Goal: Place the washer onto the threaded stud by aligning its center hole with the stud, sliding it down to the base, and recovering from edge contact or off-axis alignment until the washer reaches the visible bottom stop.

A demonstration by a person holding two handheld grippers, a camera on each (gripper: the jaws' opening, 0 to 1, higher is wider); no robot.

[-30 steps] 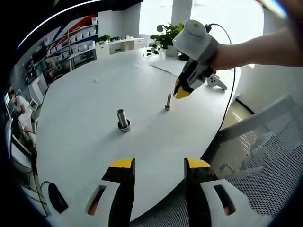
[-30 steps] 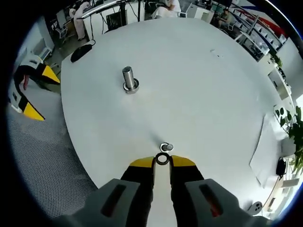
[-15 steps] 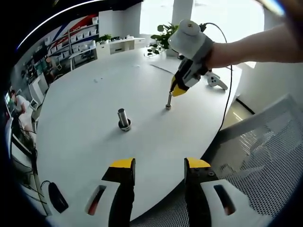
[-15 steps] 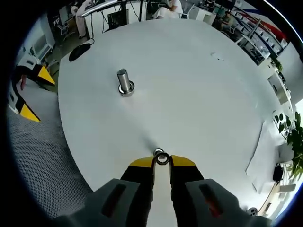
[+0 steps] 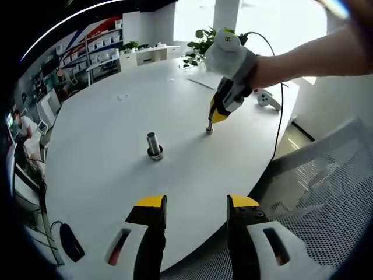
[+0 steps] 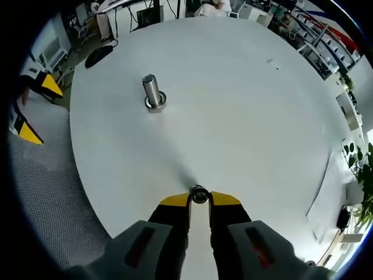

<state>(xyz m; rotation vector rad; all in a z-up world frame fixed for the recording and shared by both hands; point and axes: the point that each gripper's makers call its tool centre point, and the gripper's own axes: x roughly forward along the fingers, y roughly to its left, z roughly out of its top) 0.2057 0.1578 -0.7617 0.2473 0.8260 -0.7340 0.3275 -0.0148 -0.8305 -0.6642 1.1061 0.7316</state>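
Your washer sits pinched between the right claw's yellow tips, right over the threaded stud near the table's right edge. Keep it level and centre the hole before lowering; if an edge catches, lift slightly and re-centre. The left claw hangs apart, empty, well back; a thicker bolt stands farther left.

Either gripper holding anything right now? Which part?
The right gripper pinches the washer by its rim, just over the threaded stud. The left gripper is open, holding nothing.
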